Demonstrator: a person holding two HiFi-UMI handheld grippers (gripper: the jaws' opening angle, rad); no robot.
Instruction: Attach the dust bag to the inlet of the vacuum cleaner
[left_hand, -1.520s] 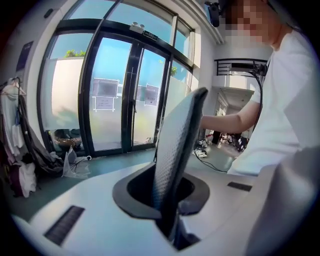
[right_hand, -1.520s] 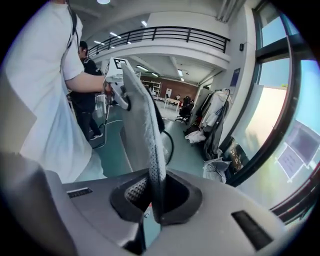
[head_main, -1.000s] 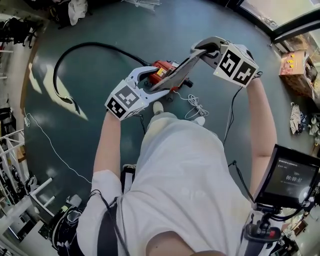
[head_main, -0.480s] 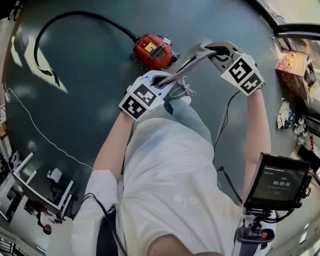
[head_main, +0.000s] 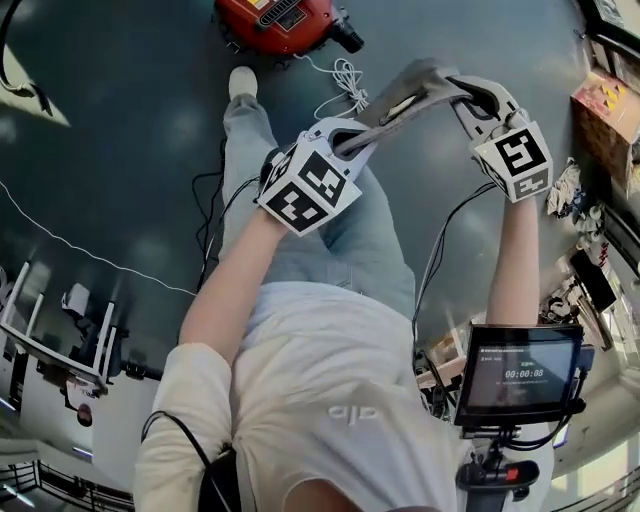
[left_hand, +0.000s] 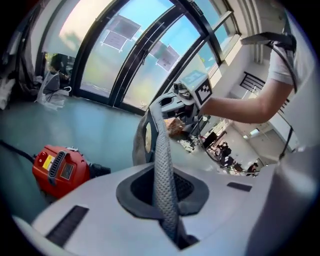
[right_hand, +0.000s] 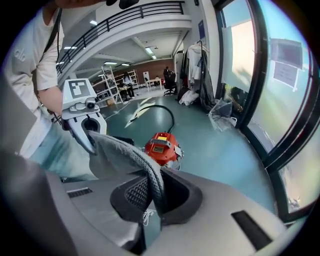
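Above the floor, short of the vacuum cleaner (head_main: 270, 20), the left gripper (head_main: 352, 143) had just clamped the dust bag (head_main: 400, 102), joining the right gripper (head_main: 448, 86) already gripping it, so attachment remained outstanding.

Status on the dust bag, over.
Left gripper, right gripper shut on grey fabric dust bag. Red vacuum cleaner on floor, bag unattached. White coiled cord lies beside it.
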